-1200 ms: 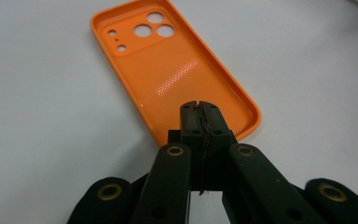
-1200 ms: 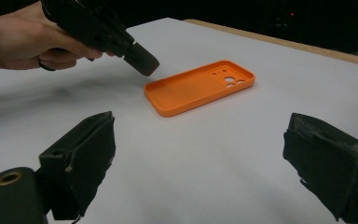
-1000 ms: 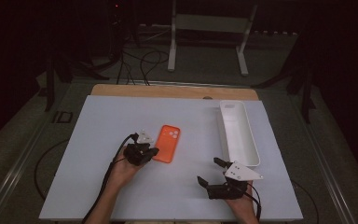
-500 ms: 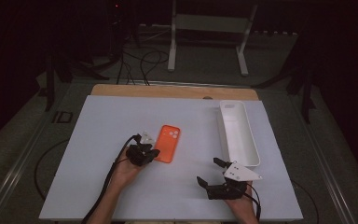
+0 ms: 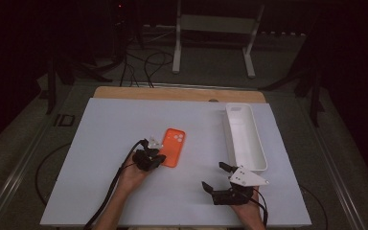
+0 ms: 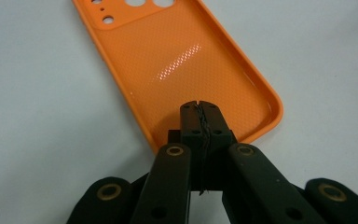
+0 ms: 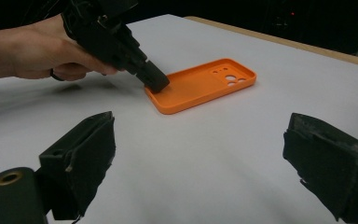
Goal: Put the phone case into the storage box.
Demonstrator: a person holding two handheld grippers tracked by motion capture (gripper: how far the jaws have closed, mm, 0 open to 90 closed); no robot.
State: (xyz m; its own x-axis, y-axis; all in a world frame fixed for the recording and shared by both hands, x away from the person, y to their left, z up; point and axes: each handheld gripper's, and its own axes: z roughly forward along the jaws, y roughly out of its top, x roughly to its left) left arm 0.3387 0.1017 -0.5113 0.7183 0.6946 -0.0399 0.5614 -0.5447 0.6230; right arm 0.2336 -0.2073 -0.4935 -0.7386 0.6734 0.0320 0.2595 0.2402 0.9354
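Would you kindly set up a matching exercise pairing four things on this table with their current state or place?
Things:
1. orange silicone phone case
2. long white plastic tray
3. left gripper
4. right gripper

States:
A. jaws wide apart over bare table
B. jaws closed, tip at the case's near end
C. lying flat, hollow side up
D. standing empty at the table's right

Pairs: 1-C, 2-D, 3-B, 4-A

Phone case (image 5: 173,147) sits mid-table (image 5: 100,143); tray (image 5: 245,139) at its 3 o'clock; your left gripper (image 5: 159,158) at its 7, right gripper (image 5: 215,178) at 5.
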